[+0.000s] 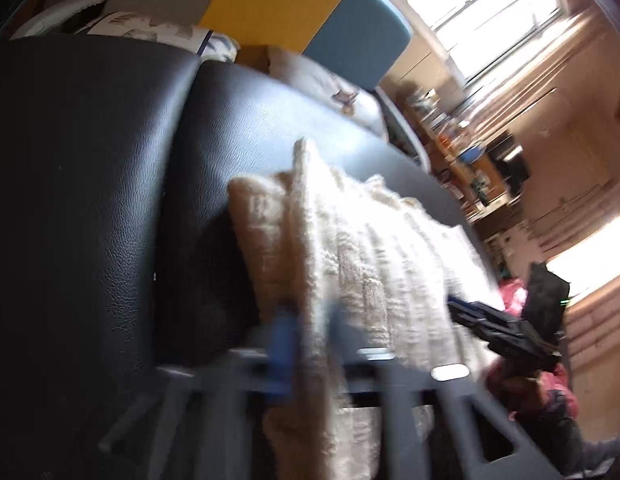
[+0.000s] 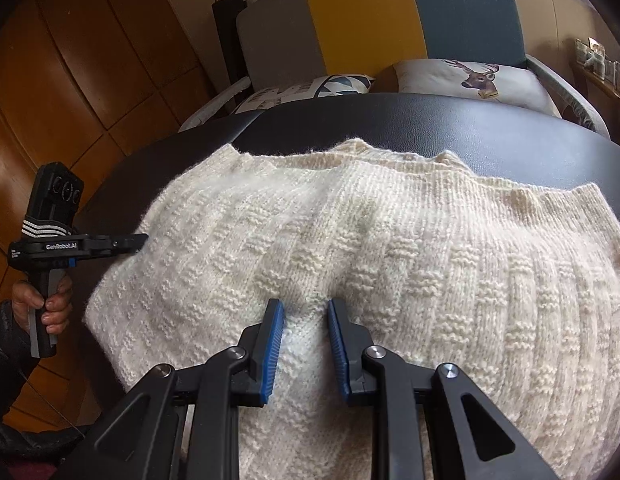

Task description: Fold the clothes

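Observation:
A cream knitted sweater [image 2: 390,240] lies spread on a black leather surface [image 2: 390,120]. In the right wrist view my right gripper [image 2: 303,304] has its blue-padded fingers [image 2: 274,344] closed in on a raised ridge of knit near the sweater's near edge. My left gripper [image 2: 143,239], held by a hand [image 2: 49,304], touches the sweater's left edge. The left wrist view is blurred: the sweater [image 1: 370,240] runs up between the fingers of my left gripper [image 1: 310,312], and its edge stands lifted off the leather [image 1: 89,200]. The right gripper [image 1: 452,303] shows at the sweater's far side.
Behind the leather surface stands a sofa [image 2: 362,12] with a grey, yellow and blue back, holding a deer-print cushion [image 2: 470,80] and a patterned cushion [image 2: 310,88]. Wooden wall panels [image 2: 69,60] fill the left. Cluttered shelves [image 1: 470,160] and bright windows [image 1: 490,8] lie to the right.

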A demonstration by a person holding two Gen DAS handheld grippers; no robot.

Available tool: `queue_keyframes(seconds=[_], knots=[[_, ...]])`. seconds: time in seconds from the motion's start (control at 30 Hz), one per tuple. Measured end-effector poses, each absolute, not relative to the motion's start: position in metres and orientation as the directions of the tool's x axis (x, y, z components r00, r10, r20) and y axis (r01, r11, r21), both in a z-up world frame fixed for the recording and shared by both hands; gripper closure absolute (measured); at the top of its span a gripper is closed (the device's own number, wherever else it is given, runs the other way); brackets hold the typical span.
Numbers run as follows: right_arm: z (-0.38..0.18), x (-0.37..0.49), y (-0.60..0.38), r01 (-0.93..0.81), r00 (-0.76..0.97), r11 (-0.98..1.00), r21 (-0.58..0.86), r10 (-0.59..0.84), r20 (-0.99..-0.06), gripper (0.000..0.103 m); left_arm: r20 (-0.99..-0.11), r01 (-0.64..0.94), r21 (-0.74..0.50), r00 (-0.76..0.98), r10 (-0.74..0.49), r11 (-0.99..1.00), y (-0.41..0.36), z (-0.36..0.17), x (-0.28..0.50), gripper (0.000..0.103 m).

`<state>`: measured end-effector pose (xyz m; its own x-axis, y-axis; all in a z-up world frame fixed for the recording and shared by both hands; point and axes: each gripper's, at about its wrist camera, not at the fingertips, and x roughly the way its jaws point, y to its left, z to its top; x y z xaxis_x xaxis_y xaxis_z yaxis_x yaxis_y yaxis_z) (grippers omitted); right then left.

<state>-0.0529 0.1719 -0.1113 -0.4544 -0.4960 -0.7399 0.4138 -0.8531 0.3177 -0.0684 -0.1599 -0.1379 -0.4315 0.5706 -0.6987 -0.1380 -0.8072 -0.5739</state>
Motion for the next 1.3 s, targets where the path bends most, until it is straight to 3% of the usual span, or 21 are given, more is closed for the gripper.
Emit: queue_keyframes(seconds=[0.13, 0.23, 0.27, 0.3, 0.37, 0.67, 0.77, 0.8, 0.83, 0.93, 1.3], knots=[[-0.112, -0.052, 0.172, 0.415, -0.457, -0.847, 0.331, -0.509, -0.73, 0.08, -0.688, -0.098, -0.6, -0.442, 0.575, -0.794, -0.168, -0.143, -0.061, 0.097], [-0.112, -0.054, 0.172, 0.415, -0.456, -0.845, 0.338, -0.515, -0.726, 0.08, -0.699, -0.073, -0.581, -0.465, 0.543, -0.811, -0.169, -0.137, -0.063, 0.089], [-0.112, -0.054, 0.172, 0.414, -0.456, -0.844, 0.34, -0.516, -0.726, 0.08, -0.706, -0.063, -0.571, -0.471, 0.529, -0.819, -0.17, -0.135, -0.065, 0.076], [-0.112, -0.054, 0.173, 0.414, -0.457, -0.844, 0.341, -0.517, -0.724, 0.08, -0.716, -0.048, -0.559, -0.474, 0.512, -0.828, -0.171, -0.135, -0.068, 0.051], [-0.113, -0.053, 0.173, 0.414, -0.462, -0.843, 0.343, -0.519, -0.719, 0.08, -0.739, -0.013, -0.535, -0.478, 0.476, -0.845, -0.175, -0.135, -0.075, 0.038], [-0.113, -0.05, 0.173, 0.419, -0.469, -0.841, 0.343, -0.524, -0.711, 0.08, -0.684, -0.064, -0.584, -0.498, 0.533, -0.809, -0.162, -0.138, -0.089, 0.033], [-0.113, -0.05, 0.175, 0.424, -0.467, -0.836, 0.348, -0.532, -0.706, 0.08, -0.653, -0.094, -0.596, -0.521, 0.55, -0.797, -0.156, -0.139, -0.092, 0.036], [-0.114, -0.05, 0.175, 0.426, -0.465, -0.834, 0.35, -0.534, -0.706, 0.08, -0.658, -0.092, -0.595, -0.515, 0.549, -0.799, -0.155, -0.14, -0.092, 0.065], [-0.114, -0.051, 0.175, 0.428, -0.463, -0.833, 0.351, -0.536, -0.706, 0.08, -0.657, -0.068, -0.616, -0.506, 0.559, -0.785, -0.157, -0.143, -0.092, 0.08], [-0.113, -0.052, 0.176, 0.439, -0.449, -0.827, 0.351, -0.54, -0.712, 0.08, -0.638, -0.019, -0.667, -0.502, 0.584, -0.744, -0.163, -0.148, -0.092, 0.084], [-0.063, -0.063, 0.266, 0.487, -0.422, -0.848, 0.211, -0.439, -0.793, 0.08, -0.683, -0.042, -0.581, -0.518, 0.515, -0.813, -0.181, -0.119, -0.096, 0.086]])
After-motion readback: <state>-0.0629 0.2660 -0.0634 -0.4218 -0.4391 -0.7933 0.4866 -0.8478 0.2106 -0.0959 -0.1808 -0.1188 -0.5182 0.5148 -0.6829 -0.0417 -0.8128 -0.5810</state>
